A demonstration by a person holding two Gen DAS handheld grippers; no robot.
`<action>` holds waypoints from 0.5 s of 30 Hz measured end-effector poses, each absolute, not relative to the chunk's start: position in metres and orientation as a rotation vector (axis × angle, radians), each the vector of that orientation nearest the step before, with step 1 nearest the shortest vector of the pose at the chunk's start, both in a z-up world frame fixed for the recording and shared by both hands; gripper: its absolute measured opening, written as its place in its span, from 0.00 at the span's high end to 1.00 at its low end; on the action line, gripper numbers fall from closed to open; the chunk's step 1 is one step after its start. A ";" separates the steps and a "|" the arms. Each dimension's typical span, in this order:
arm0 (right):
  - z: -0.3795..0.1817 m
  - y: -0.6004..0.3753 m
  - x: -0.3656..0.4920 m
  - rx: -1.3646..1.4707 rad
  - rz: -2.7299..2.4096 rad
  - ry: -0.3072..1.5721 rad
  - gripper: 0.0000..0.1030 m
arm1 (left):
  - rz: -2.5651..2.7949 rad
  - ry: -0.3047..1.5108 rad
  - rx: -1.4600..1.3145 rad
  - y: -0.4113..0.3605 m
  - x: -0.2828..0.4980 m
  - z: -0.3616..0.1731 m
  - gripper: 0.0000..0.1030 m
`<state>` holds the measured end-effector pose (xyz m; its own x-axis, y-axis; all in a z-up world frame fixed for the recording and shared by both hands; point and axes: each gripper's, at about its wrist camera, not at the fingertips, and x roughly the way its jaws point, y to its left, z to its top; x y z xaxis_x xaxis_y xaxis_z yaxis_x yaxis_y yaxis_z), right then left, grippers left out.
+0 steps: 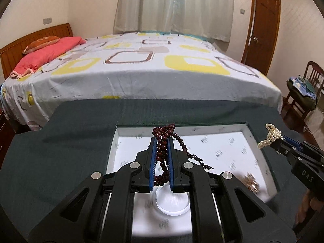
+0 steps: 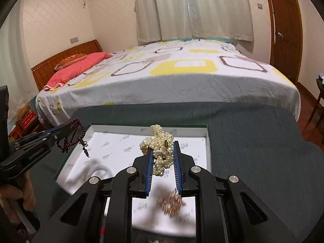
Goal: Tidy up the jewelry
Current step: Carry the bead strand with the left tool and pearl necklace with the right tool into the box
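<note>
My left gripper [image 1: 162, 141] is shut on a bunched string of dark red beads [image 1: 163, 156], held above a shallow white tray [image 1: 251, 135]; a loose tail of beads dangles to the right. In the right wrist view the same gripper [image 2: 69, 131] and beads [image 2: 74, 136] hang over the tray's left edge. My right gripper [image 2: 162, 148] is shut on a clump of cream pearl strands [image 2: 160, 151] over the tray [image 2: 207, 147]; it also shows at the right of the left wrist view [image 1: 272, 140]. A clear bangle [image 1: 172, 202] and a gold chain heap [image 2: 172, 202] lie in the tray, blurred.
The tray lies on a dark green cloth-covered table [image 1: 60, 151]. Behind it stands a bed [image 1: 141, 70] with a patterned sheet and a pink pillow. A wooden chair [image 1: 303, 93] with clothes is at the right, a wooden door [image 2: 285, 30] beyond.
</note>
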<state>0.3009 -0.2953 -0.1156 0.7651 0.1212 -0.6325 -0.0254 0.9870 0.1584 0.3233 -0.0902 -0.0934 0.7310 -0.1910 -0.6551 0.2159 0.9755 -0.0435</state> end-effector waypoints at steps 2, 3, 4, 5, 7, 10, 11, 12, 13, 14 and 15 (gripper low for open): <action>-0.124 -0.298 0.317 0.146 0.075 0.721 0.81 | -0.217 0.743 0.038 -0.093 0.341 -0.103 0.90; -0.129 -0.298 0.324 0.148 0.071 0.734 0.81 | -0.212 0.761 0.037 -0.094 0.351 -0.109 0.90; -0.134 -0.299 0.333 0.149 0.068 0.749 0.81 | -0.208 0.779 0.035 -0.096 0.361 -0.115 0.90; -0.139 -0.300 0.339 0.149 0.065 0.766 0.81 | -0.204 0.797 0.033 -0.096 0.368 -0.121 0.90; -0.148 -0.299 0.352 0.141 0.058 0.805 0.81 | -0.198 0.832 0.026 -0.095 0.383 -0.132 0.90; -0.162 -0.300 0.365 0.127 0.037 0.862 0.81 | -0.191 0.868 0.064 -0.101 0.398 -0.145 0.90; -0.164 -0.300 0.368 0.127 0.035 0.878 0.81 | -0.190 0.875 0.076 -0.102 0.400 -0.148 0.90; -0.168 -0.300 0.371 0.128 0.032 0.897 0.81 | -0.192 0.888 0.092 -0.104 0.403 -0.152 0.90; -0.170 -0.300 0.373 0.127 0.030 0.908 0.81 | -0.192 0.896 0.099 -0.104 0.405 -0.154 0.90; -0.174 -0.300 0.375 0.122 0.023 0.925 0.81 | -0.188 0.907 0.106 -0.104 0.407 -0.157 0.90; -0.176 -0.300 0.376 0.119 0.021 0.937 0.81 | -0.187 0.913 0.110 -0.105 0.410 -0.159 0.90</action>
<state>0.3759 -0.2998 -0.1757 0.5929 0.0694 -0.8023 0.0343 0.9932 0.1113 0.4103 -0.1047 -0.1591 0.5964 -0.1140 -0.7946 0.2069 0.9782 0.0149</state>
